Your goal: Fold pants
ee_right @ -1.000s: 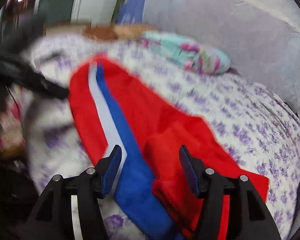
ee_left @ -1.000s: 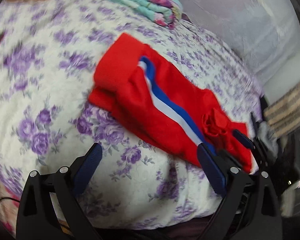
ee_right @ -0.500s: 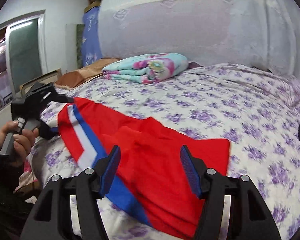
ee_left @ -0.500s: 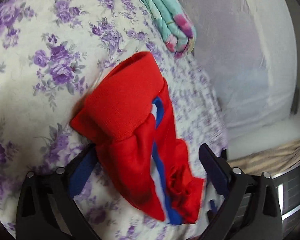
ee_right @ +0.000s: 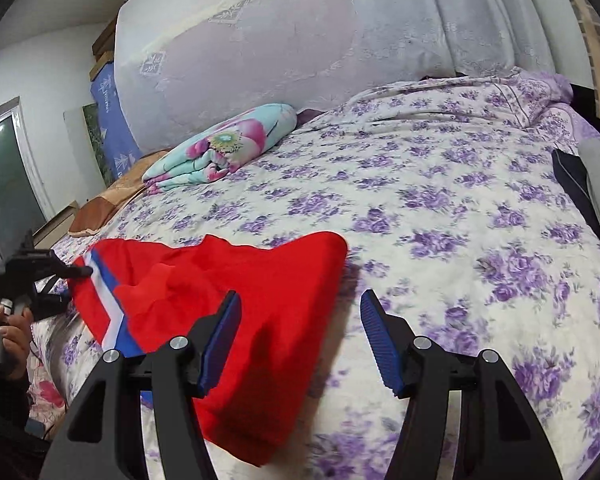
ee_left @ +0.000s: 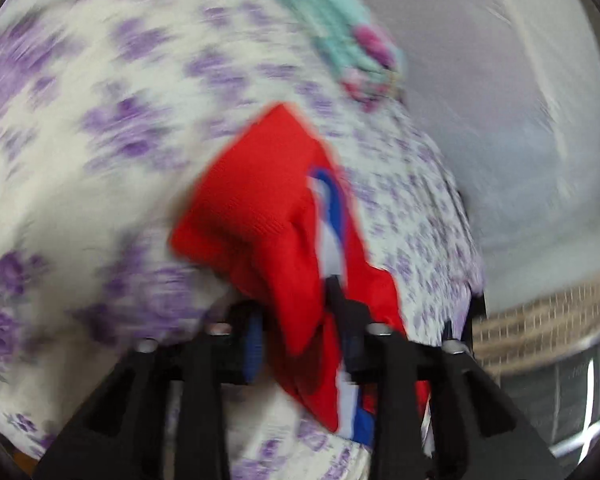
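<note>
Red pants [ee_right: 236, 292] with a white and blue side stripe lie crumpled on the floral bedspread [ee_right: 440, 216]. In the left wrist view my left gripper [ee_left: 300, 344] is shut on a bunched end of the pants [ee_left: 268, 216], with red cloth pinched between the blue pads. The left gripper [ee_right: 76, 270] also shows at the far left of the right wrist view, holding that end. My right gripper [ee_right: 300, 336] is open and empty, low over the near edge of the pants, its left pad above red cloth.
A folded teal floral blanket [ee_right: 224, 144] lies near the headboard [ee_right: 300, 40]. A brown pillow [ee_right: 108, 196] is at the back left. Dark and grey clothing [ee_right: 580, 176] lies at the bed's right edge. A brick wall [ee_left: 540, 312] is beyond the bed.
My left gripper has closed on the pants end it was straddling. My right gripper has drawn back toward the near edge of the pants, still open.
</note>
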`<move>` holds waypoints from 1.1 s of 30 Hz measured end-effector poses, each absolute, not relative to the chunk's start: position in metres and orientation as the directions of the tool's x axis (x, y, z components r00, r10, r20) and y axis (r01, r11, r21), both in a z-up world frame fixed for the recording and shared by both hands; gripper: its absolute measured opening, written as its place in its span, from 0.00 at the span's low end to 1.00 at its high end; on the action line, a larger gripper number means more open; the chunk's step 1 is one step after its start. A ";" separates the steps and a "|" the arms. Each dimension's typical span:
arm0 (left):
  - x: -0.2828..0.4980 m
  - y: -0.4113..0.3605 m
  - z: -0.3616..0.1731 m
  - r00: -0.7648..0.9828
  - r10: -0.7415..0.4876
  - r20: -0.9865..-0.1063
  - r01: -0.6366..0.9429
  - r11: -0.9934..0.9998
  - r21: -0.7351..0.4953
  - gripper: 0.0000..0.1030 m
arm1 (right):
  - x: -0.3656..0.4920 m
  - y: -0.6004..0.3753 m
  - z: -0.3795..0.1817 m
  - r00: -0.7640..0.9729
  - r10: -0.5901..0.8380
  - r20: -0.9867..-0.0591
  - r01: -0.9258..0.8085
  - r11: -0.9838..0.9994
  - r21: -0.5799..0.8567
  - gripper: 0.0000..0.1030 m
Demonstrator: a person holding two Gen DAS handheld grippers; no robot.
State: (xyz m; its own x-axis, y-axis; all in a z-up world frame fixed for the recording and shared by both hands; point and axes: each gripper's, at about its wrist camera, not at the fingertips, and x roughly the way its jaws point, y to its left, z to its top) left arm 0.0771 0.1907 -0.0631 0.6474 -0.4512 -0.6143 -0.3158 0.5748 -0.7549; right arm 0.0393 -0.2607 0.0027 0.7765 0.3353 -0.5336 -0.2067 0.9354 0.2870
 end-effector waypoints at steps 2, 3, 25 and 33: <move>0.074 0.197 -0.074 0.672 -0.467 -0.575 -0.335 0.500 -0.799 0.55 | 0.041 -0.264 -0.001 0.775 0.339 -0.534 -0.208 0.934 0.291 0.61; 0.073 0.198 -0.075 0.691 -0.466 -0.552 -0.331 0.475 -0.815 0.64 | 0.043 -0.265 -0.003 0.769 0.346 -0.537 -0.210 0.931 0.299 0.61; 0.045 -0.100 0.043 0.749 -0.151 -0.645 0.387 0.890 0.241 0.30 | 0.037 -0.304 0.000 0.822 0.303 -0.483 -0.127 0.924 0.362 0.61; 0.040 -0.154 -0.011 0.620 -0.225 -0.752 0.574 0.784 0.238 0.61 | 0.028 -0.331 -0.001 0.825 0.246 -0.510 -0.064 0.936 0.347 0.61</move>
State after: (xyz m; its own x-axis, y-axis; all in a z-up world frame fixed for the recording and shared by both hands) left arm 0.0400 -0.1539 -0.0113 0.6196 -0.2248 -0.7520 0.5737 0.7836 0.2384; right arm 0.0281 -0.3307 -0.0014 0.8247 0.2455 -0.5095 -0.0641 0.9356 0.3471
